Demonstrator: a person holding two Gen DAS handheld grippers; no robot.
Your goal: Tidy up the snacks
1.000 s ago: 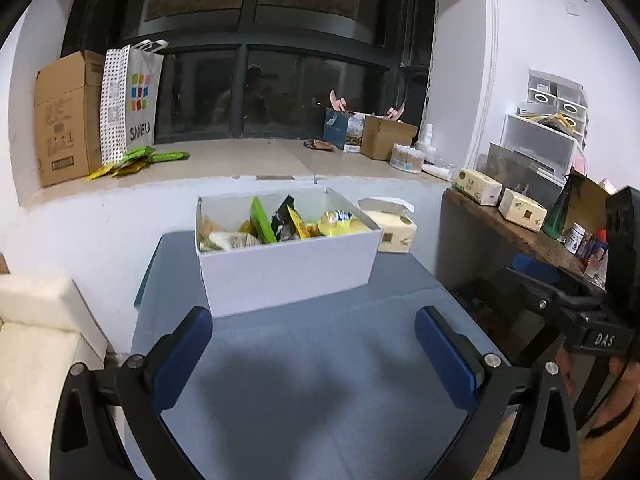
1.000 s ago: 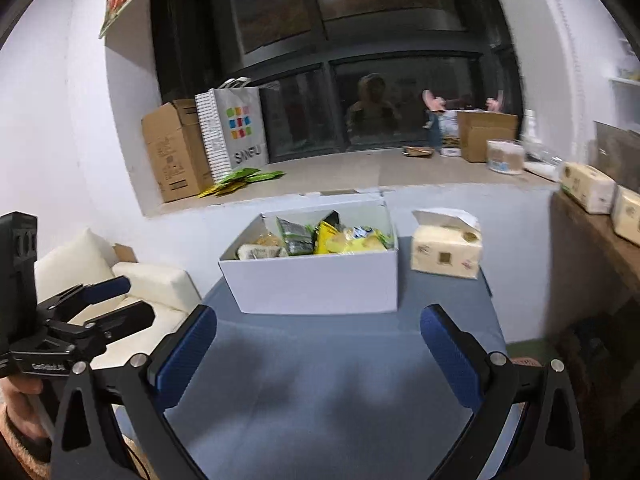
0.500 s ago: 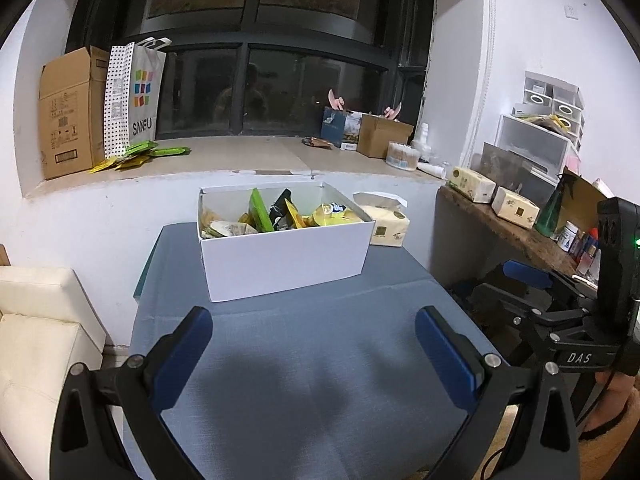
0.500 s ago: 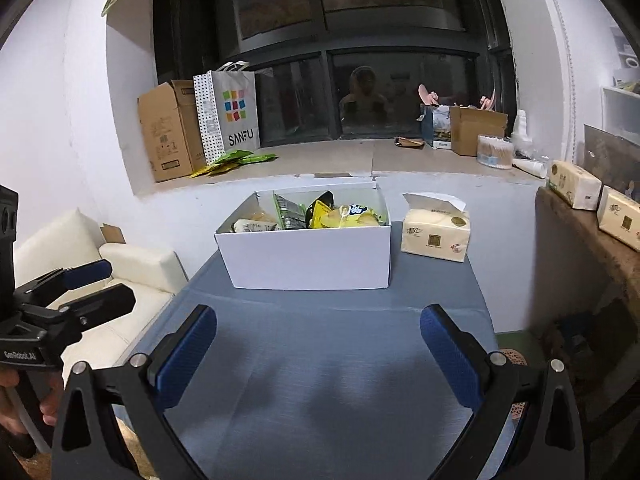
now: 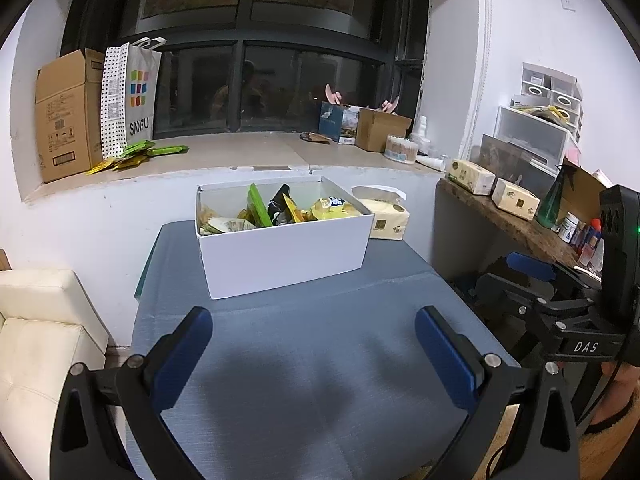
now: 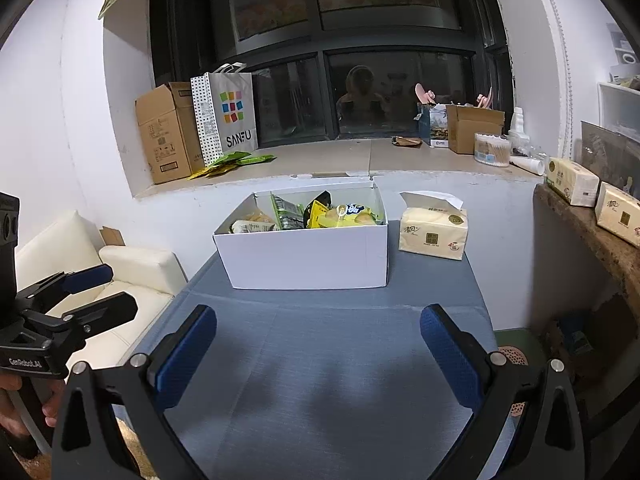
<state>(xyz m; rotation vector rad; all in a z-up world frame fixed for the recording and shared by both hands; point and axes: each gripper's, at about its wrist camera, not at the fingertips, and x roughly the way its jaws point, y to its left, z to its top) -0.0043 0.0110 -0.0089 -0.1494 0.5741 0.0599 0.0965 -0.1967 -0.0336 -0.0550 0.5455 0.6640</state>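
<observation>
both the left gripper (image 5: 312,332) and right gripper (image 6: 318,330) gape wide, empty, above the table (image 5: 320,380).

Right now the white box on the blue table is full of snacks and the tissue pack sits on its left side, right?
Almost. The white box on the blue table does hold snacks, but the tissue pack sits on its right side, as the right wrist view shows.
</observation>
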